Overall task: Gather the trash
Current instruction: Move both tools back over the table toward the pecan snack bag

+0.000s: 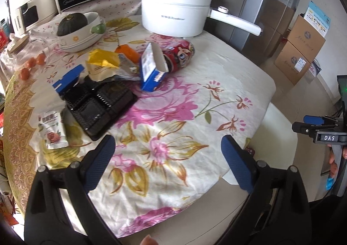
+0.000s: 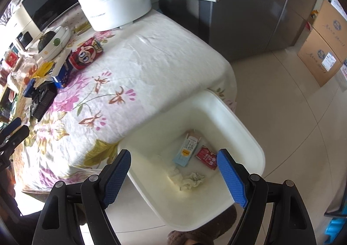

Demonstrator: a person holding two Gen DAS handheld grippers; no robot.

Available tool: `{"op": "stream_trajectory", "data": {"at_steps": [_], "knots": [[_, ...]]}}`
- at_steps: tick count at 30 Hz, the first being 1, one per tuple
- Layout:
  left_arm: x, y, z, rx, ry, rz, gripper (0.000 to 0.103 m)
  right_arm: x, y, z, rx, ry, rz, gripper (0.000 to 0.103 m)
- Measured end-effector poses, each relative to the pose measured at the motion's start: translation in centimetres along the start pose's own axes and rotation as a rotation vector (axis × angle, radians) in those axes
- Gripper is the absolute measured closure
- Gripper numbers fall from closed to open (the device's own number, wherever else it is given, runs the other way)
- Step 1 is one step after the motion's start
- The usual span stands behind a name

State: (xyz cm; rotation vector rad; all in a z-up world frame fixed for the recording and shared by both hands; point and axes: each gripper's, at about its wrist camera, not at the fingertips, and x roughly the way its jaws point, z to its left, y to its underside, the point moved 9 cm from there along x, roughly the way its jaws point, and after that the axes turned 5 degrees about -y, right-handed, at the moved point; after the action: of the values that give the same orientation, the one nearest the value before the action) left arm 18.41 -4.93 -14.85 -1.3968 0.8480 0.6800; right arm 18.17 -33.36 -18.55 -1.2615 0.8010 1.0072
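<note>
Left tool (image 1: 168,147): I see its jaws spread wide with nothing between them; it hangs above the flowered cloth (image 1: 173,136) on the counter.
Right tool (image 2: 174,163): its jaws stand wide apart and empty, above the white bin (image 2: 245,128).
Bin: it stands on the floor, just beside the counter edge.
Trash in bin: a light blue packet (image 2: 186,151), a red packet (image 2: 206,157) and crumpled tissue (image 2: 186,177) lie on the bottom.
Trash on counter: a black plastic tray (image 1: 102,104), a blue open carton (image 1: 151,67), a yellow wrapper (image 1: 102,60) and a small snack sachet (image 1: 53,130) lie well left of my left tool.
Other things: a red cartoon can (image 1: 182,54) lies on its side behind the carton; a white pot (image 1: 177,11) stands at the far end.
</note>
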Motion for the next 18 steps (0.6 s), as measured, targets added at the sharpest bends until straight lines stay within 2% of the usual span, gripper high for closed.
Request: {"op": "stream_trajectory", "data": {"at_steps": [6,15,18], "knots": [[-0.4,0.8,5.8,-0.066,-0.077,0.017,0.005,0.5,-1.1,3.9,-0.048,-0.024,-0.004,0.020],[-0.1,1.8,15.3,-0.251,-0.192,0.064,0.004,1.5,-2.6,9.6,-0.125,-0.037,-0.007,0.019],[1.1,2.0,17.4,-0.290,-0.208,0.087,0.004,1.9,-3.1,11.1,-0.142,-0.043,-0.009,0.019]]}}
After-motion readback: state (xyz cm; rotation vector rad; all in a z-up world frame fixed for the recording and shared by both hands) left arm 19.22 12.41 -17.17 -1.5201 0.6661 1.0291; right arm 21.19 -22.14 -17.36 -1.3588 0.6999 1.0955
